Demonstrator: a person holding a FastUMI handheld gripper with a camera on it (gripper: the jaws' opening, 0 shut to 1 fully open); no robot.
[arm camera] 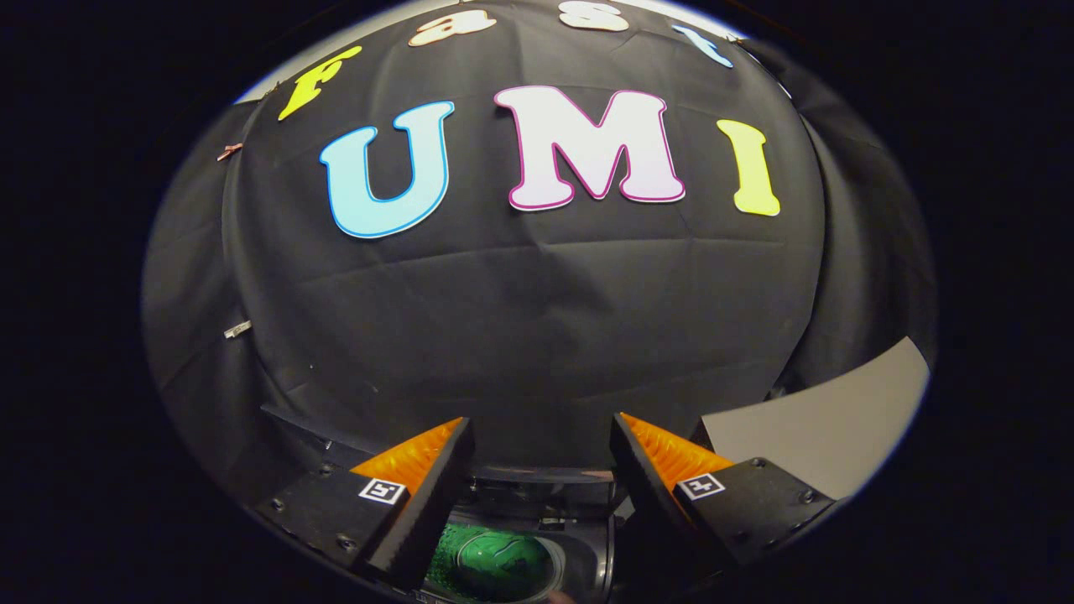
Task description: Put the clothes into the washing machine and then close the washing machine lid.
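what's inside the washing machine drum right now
Between the open tongs, the washing machine shows its open drum, greenish inside. No clothes are visible in the part that shows; the tongs' fingers cover the rest.

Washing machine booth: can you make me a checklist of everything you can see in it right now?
Surface: a pale grey board lies beyond the fingers, off to one side.
Job's things: the washing machine sits low between the fingers with its top open; the drum inside looks green. Whether clothes are inside cannot be told.
Clutter: nothing seen.
Grippers: the gripper is open, fingers spread wide and holding nothing, above the washing machine's opening.
Cables: nothing seen.
Surroundings: a black cloth wall stands beyond the fingers, with a few small clips along its edge.
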